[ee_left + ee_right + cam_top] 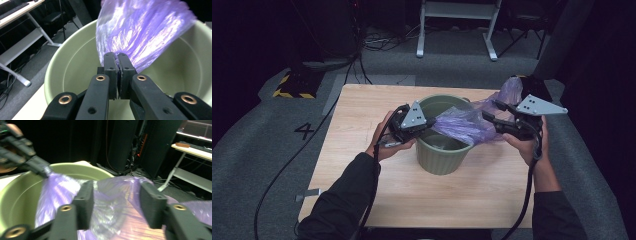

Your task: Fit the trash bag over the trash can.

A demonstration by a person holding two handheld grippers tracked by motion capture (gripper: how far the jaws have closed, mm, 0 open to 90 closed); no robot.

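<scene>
The left gripper (117, 58) is pinching one edge of the purple bag (142, 30) over the green bin (65, 75), jaws clamped together on the film. The right gripper (116, 195) is standing apart around the bag's far side. Pulling hard could tear the thin plastic or tip the bin.

dark lab or studio, grey carpet (257, 150), hazard-taped stand base (292, 86), cables (382, 42)

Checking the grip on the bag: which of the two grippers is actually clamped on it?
The left gripper: its jaws are pinched shut on the purple bag. The right gripper stands open around it.
</scene>
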